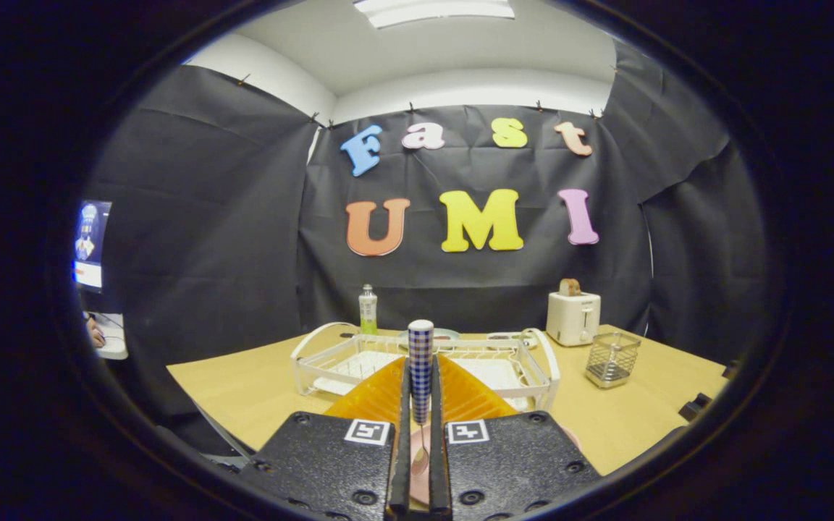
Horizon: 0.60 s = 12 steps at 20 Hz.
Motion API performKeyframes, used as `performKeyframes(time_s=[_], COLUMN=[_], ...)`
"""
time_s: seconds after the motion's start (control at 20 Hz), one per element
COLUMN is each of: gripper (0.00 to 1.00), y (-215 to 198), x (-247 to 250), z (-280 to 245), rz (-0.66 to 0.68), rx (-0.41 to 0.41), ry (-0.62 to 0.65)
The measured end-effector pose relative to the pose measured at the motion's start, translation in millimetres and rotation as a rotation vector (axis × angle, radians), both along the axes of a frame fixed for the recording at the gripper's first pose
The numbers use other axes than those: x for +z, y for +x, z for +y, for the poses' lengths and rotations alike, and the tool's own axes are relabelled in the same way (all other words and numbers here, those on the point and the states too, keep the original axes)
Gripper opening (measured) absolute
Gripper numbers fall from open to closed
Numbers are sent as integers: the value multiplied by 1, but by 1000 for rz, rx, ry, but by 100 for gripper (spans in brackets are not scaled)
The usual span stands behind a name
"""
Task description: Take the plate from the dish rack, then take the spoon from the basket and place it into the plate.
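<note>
A recording booth dressed as a kitchen: black cloth walls (pixel 207 217) pinned up under a white ceiling with a light panel (pixel 435 9), and a wooden worktop (pixel 258 391) carrying a dish rack (pixel 533 362), toaster (pixel 573 317), wire basket (pixel 612 359) and bottle (pixel 367 309) (a lit screen (pixel 91 244) stands off to one side).

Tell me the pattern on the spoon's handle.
Blue-and-white checks on the spoon's handle, clearest in the gripper view, clamped between the gripper fingers.

Plate (pixel 569 434) mostly hidden under gripper (pixel 420 405) body, just a pink sliver showing. Spoon (pixel 420 369) bowel end partly hidden btwn fingers. Dish rack (pixel 533 362) front blocked by fingers.
</note>
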<state>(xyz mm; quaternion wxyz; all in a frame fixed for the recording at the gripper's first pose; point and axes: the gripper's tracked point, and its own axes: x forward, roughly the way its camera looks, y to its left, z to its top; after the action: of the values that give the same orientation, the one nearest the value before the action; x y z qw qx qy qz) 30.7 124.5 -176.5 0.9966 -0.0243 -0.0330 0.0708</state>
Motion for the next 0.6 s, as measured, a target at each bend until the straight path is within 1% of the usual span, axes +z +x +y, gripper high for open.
performKeyframes(time_s=[0.1,0.2,0.4,0.5,0.55,0.6], gripper=[15,15,17,20,24,29], y=[7,10,14,14,13,11], x=[-10,-7,-9,-11,-12,-13], z=[-4,-11,-26,-41,-47,-46], rz=[45,48,76,86,101,114], rx=[-4,-14,-58,-112,-124,-108], ry=[44,70,73,48,41,46])
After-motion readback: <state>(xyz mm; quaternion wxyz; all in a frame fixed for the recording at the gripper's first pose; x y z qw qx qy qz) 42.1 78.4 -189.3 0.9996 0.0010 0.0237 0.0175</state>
